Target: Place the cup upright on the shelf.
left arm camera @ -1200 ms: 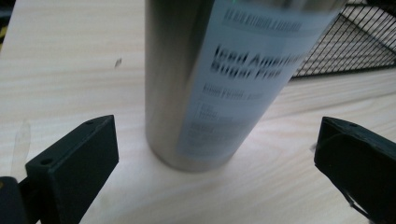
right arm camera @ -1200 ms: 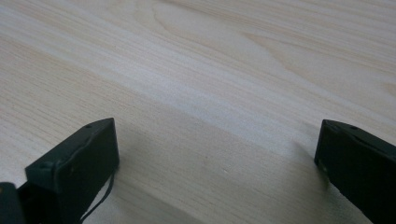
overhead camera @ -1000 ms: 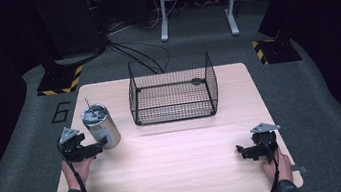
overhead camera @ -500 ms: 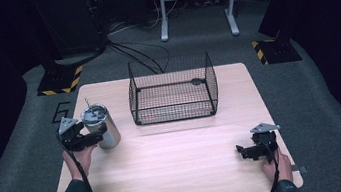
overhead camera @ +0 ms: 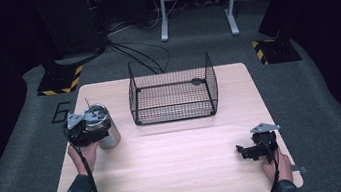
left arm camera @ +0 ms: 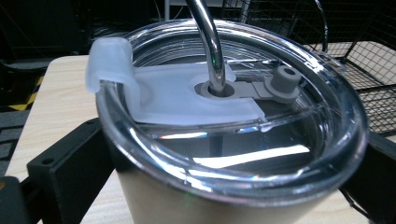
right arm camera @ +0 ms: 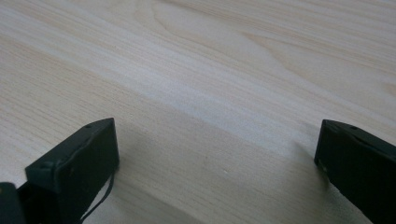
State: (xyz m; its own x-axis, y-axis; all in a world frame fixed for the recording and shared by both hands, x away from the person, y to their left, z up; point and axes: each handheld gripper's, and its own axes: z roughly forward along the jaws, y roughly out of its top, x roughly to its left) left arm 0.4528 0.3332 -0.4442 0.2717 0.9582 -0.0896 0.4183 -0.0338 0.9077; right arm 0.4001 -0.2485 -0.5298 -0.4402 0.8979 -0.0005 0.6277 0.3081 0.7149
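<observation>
A steel tumbler (overhead camera: 110, 136) with a clear lid (left arm camera: 224, 154) and a metal straw (left arm camera: 208, 42) stands upright near the table's left edge. My left gripper (overhead camera: 94, 131) is at the tumbler, one black jaw on each side of its wall just under the lid, still spread wide. A left finger (left arm camera: 70, 172) shows beside the cup. My right gripper (overhead camera: 241, 151) rests low over the table's front right part, jaws pointing left, open, with bare wood (right arm camera: 217, 116) between them.
A black wire basket (overhead camera: 175, 106) stands at the back middle of the wooden table (overhead camera: 179, 170), to the right of the tumbler. Cables and metal stand legs lie on the dark floor beyond the table's far edge.
My left gripper has moved forward from beside the tumbler until its jaws straddle it. The tumbler and the right gripper have stayed put.
</observation>
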